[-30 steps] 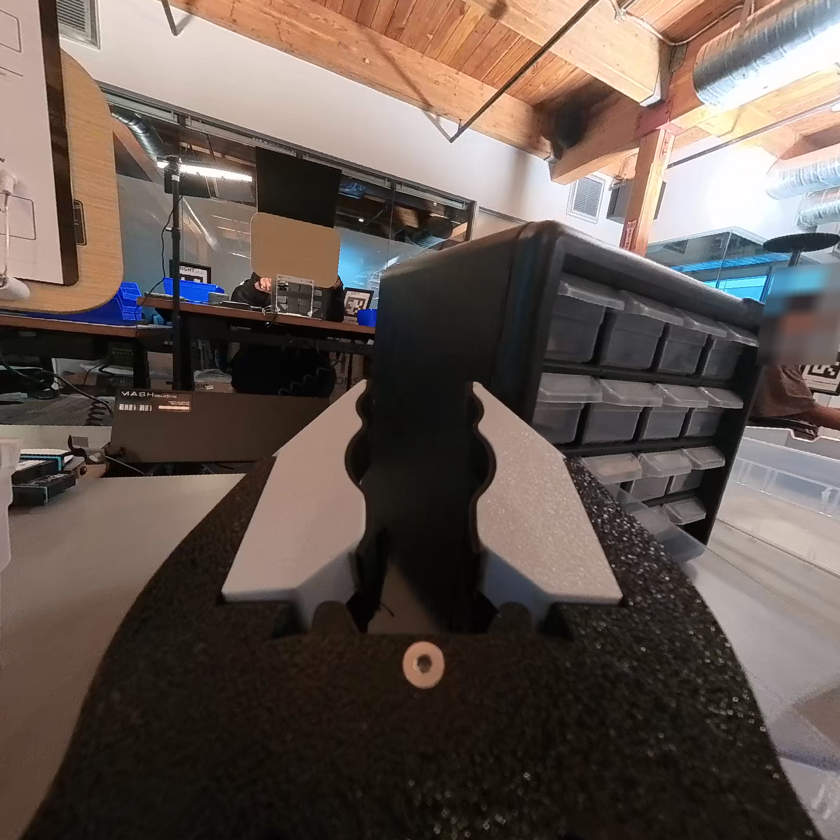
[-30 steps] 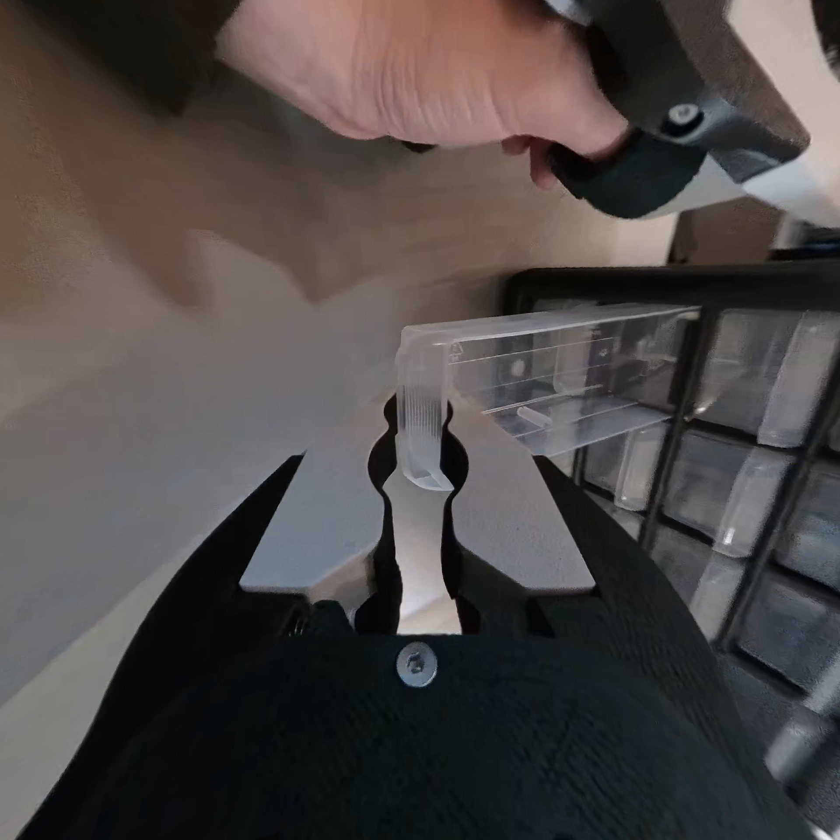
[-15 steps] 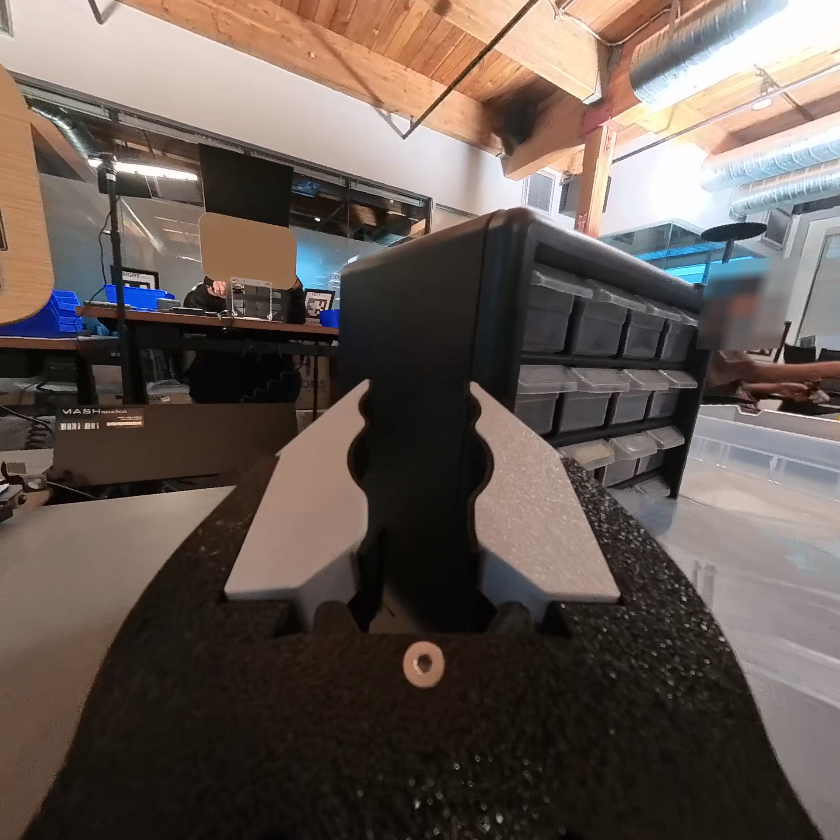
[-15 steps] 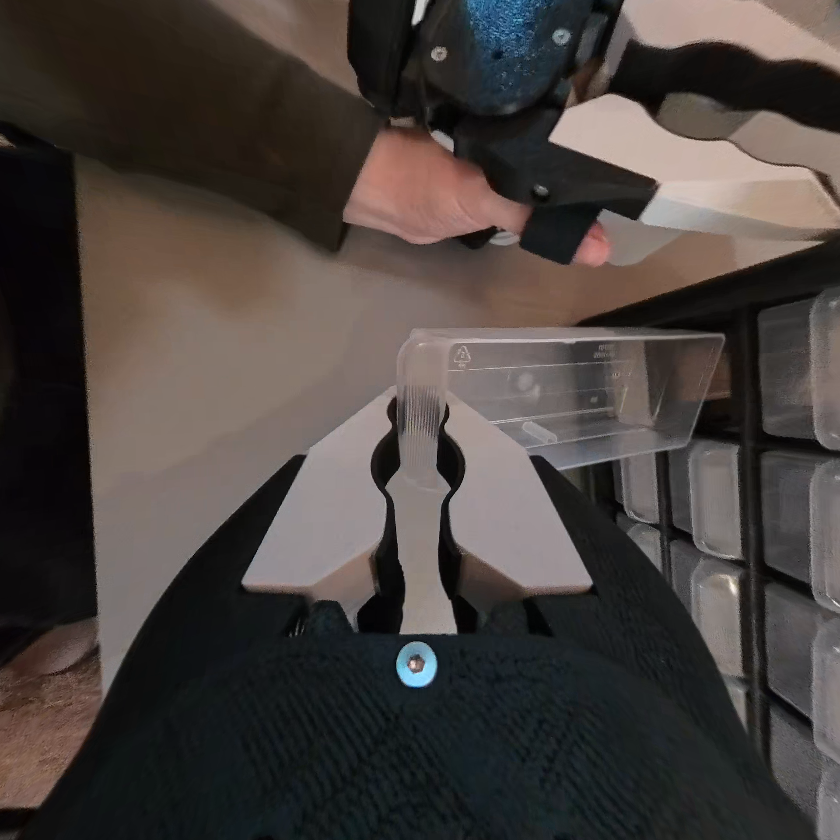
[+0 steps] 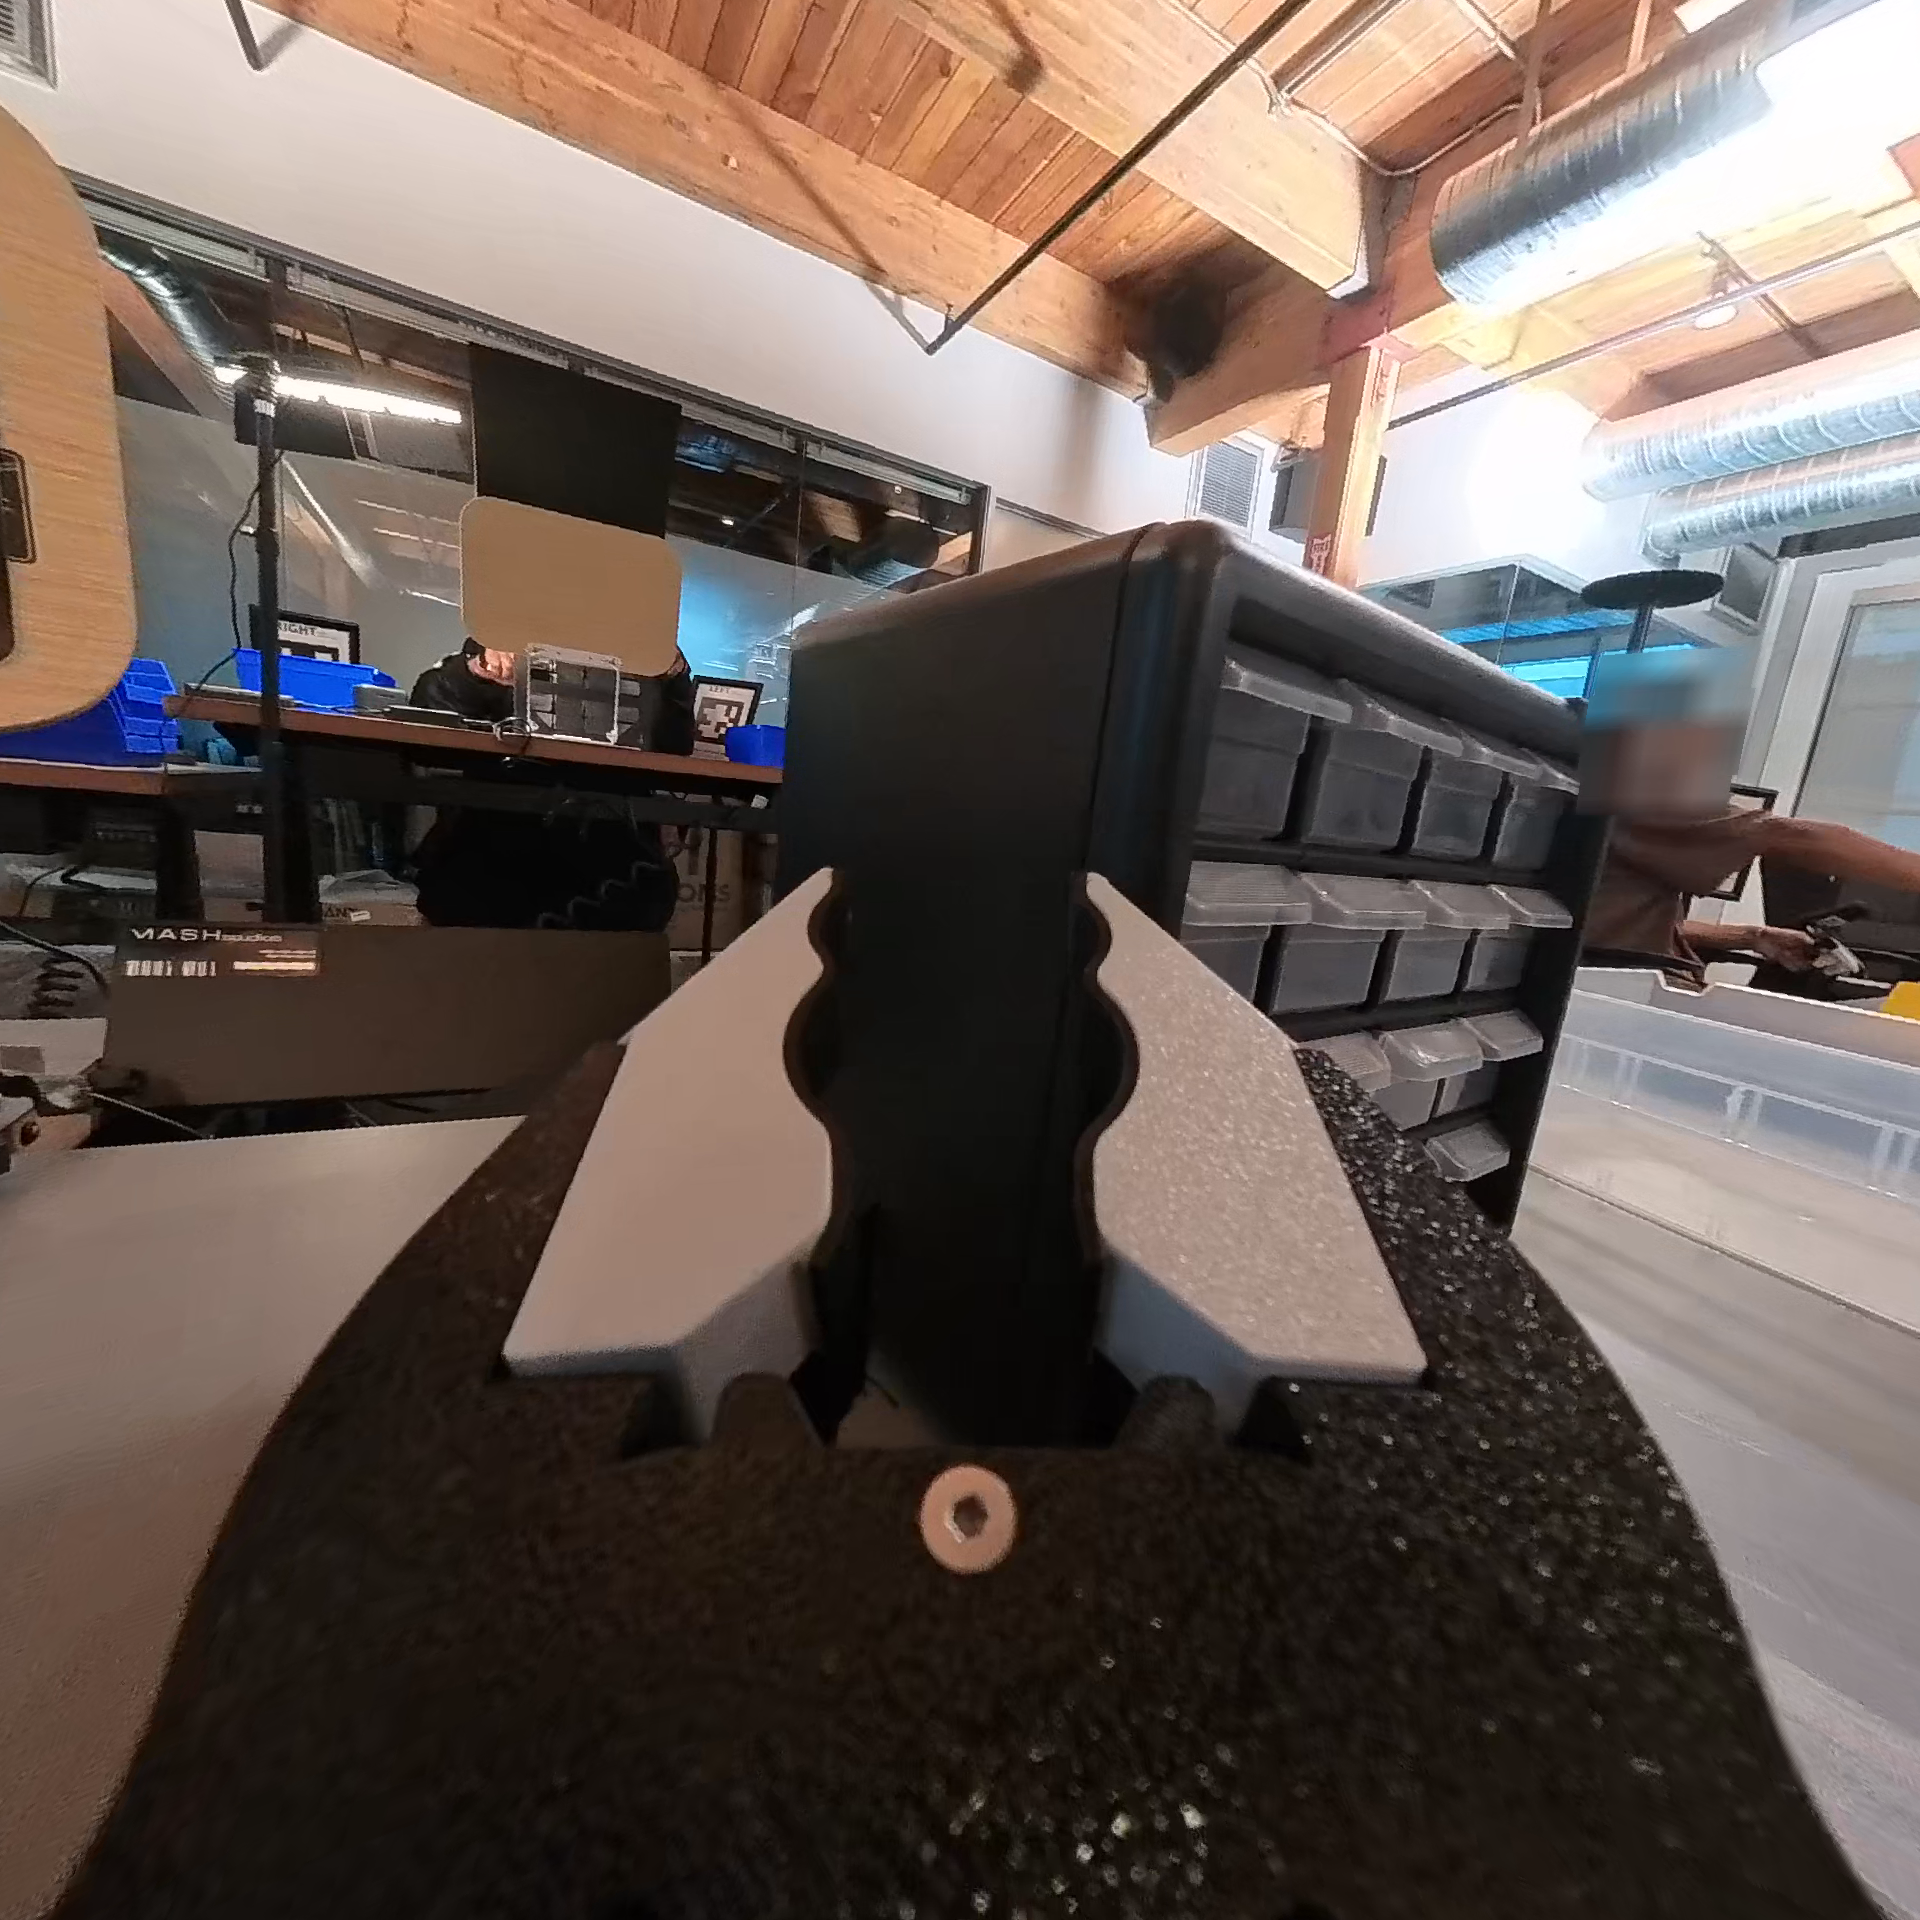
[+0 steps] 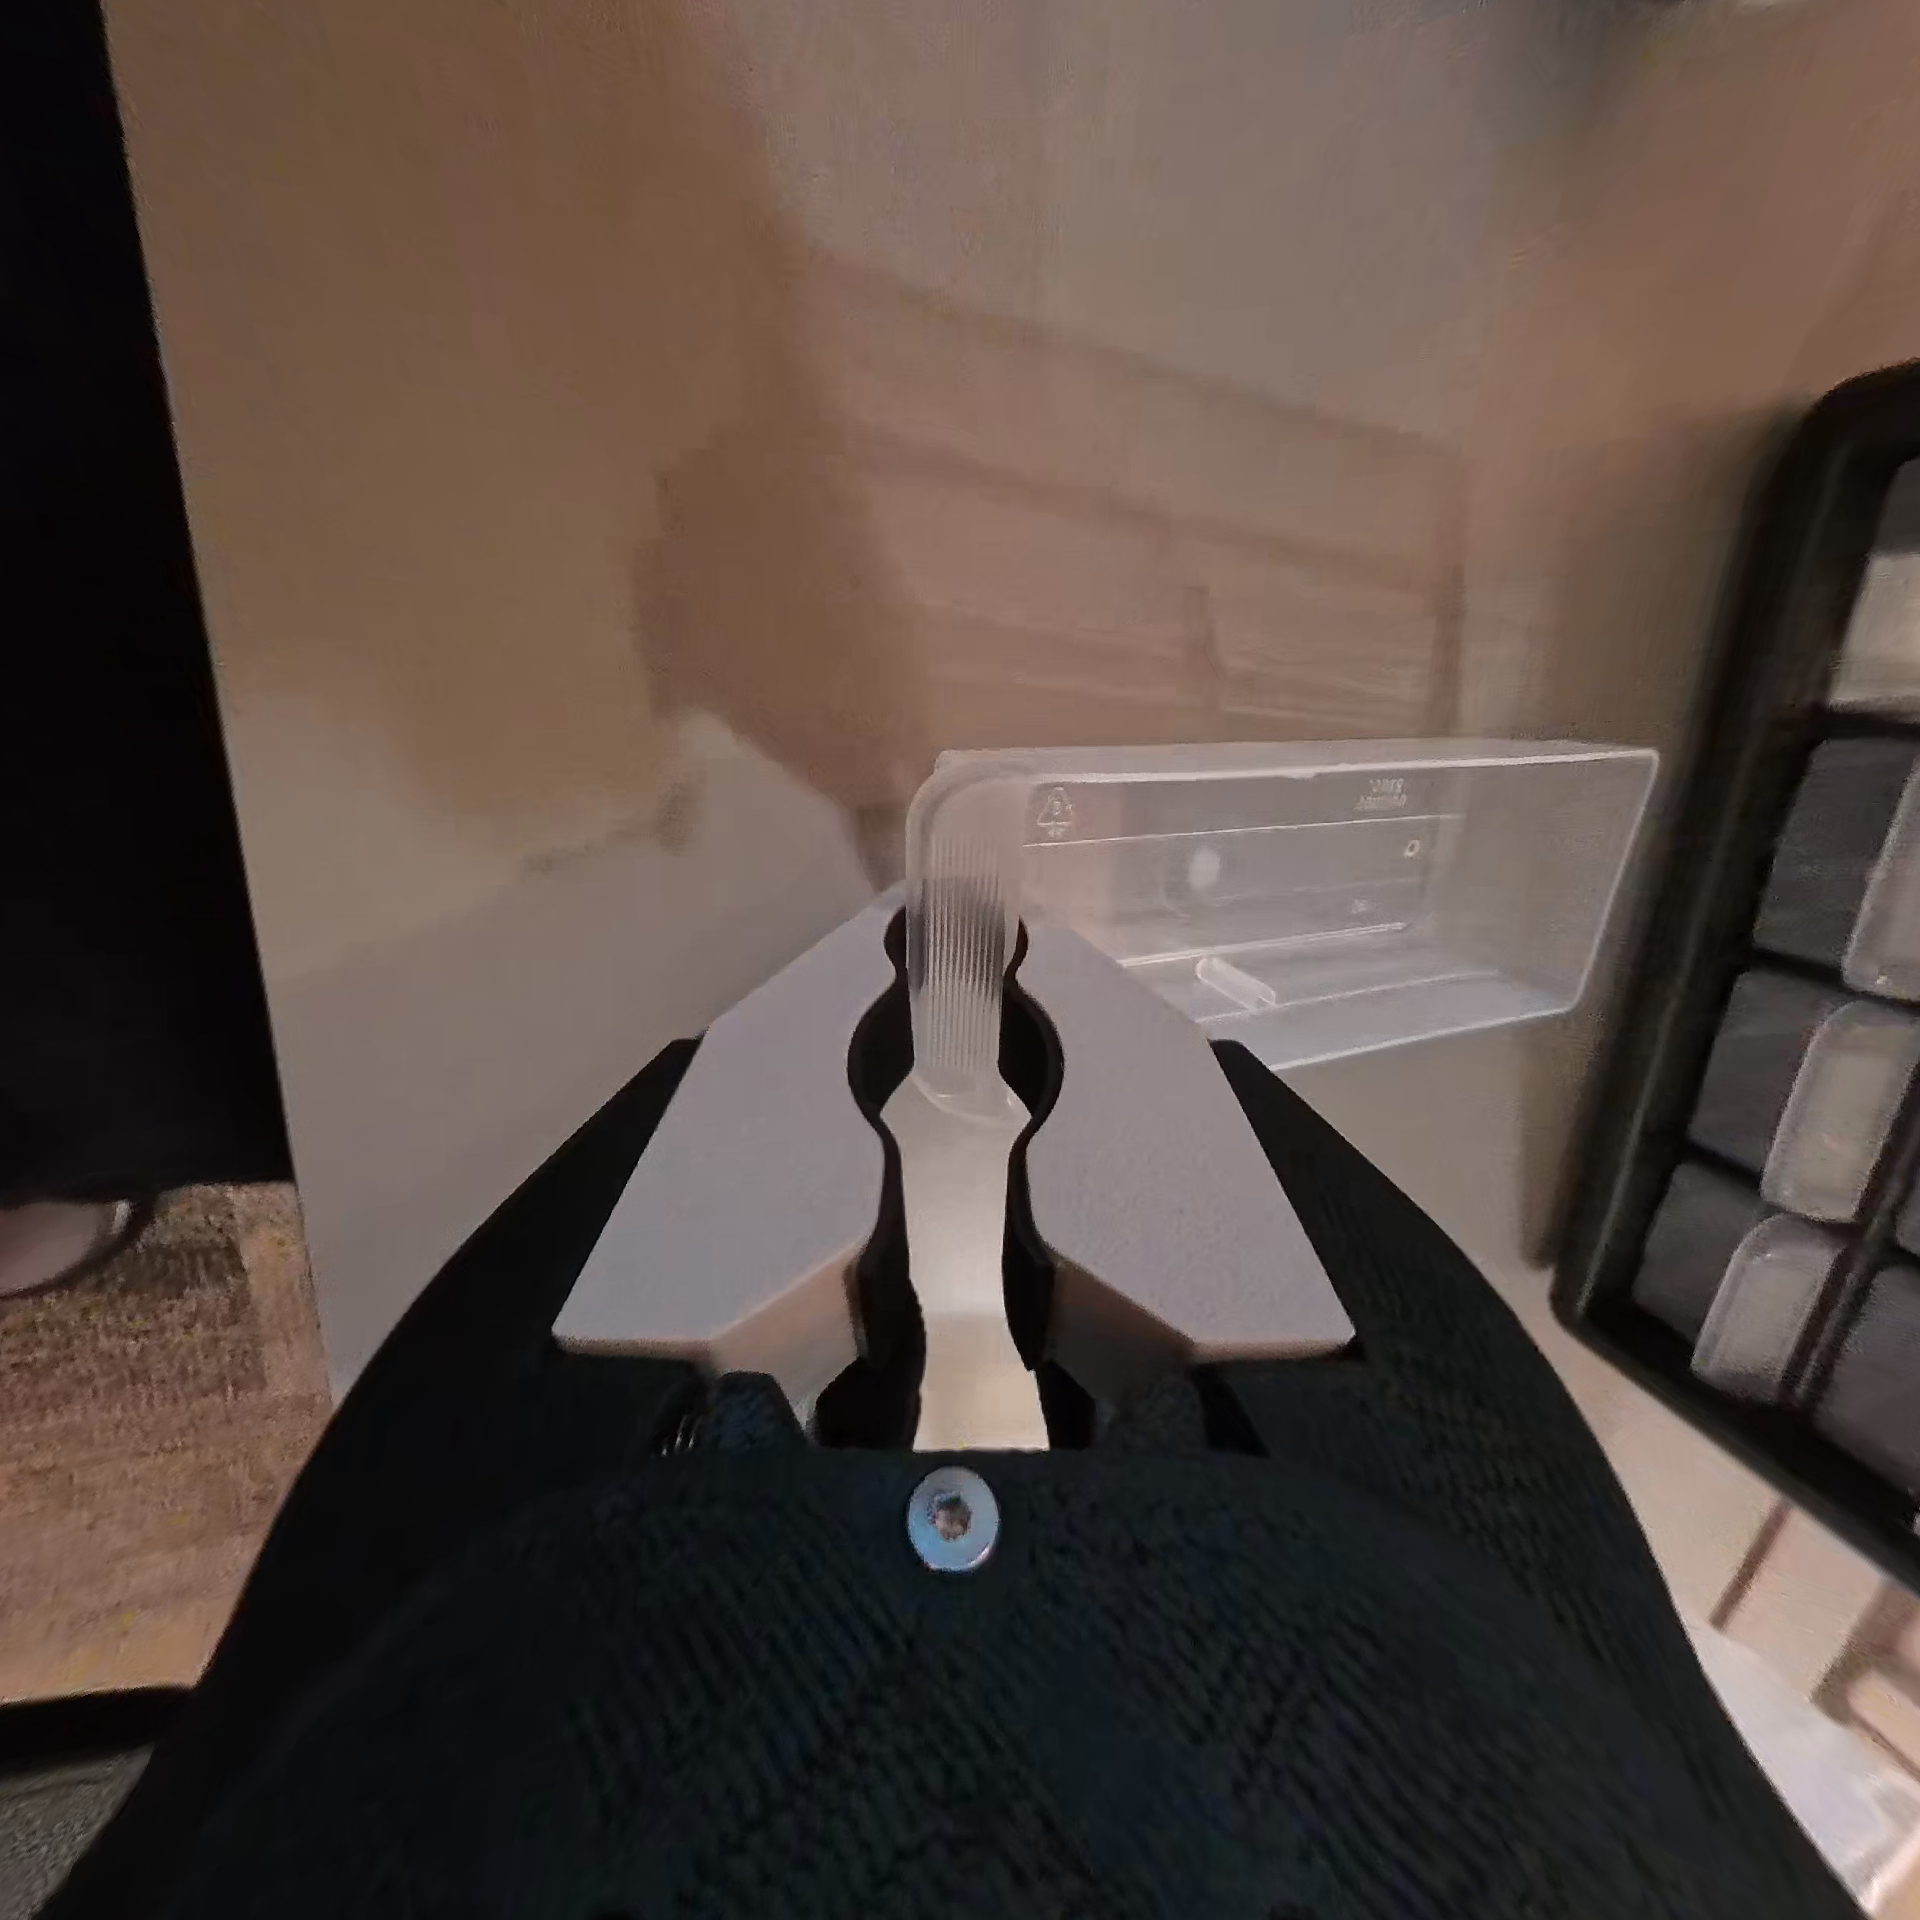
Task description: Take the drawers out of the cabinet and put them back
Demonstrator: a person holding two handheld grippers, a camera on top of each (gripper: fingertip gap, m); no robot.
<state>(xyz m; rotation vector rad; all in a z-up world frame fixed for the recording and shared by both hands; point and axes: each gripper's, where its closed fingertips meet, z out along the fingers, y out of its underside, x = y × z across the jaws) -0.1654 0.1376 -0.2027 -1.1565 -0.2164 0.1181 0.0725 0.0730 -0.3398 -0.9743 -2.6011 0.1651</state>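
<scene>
The black cabinet [image 5: 977,790] stands on the table with rows of clear drawers [image 5: 1340,935] in its front. My left gripper [image 5: 956,935] is open and empty, its fingers on either side of the cabinet's left side wall near the front corner. My right gripper [image 6: 961,935] is shut on the ribbed handle of a clear empty drawer [image 6: 1299,894], held fully outside the cabinet, above the table. The cabinet's front [image 6: 1787,1091] with more drawers shows at the right edge of the right wrist view.
The pale table top [image 6: 520,520] lies under the held drawer, its edge on the left with carpet [image 6: 135,1455] below. A clear plastic bin [image 5: 1745,1070] sits right of the cabinet. People sit at desks [image 5: 468,738] behind.
My right gripper has drawn the clear drawer out and away from the cabinet, to the left. The left gripper and hand have left the right wrist view. The left view shifted slightly.
</scene>
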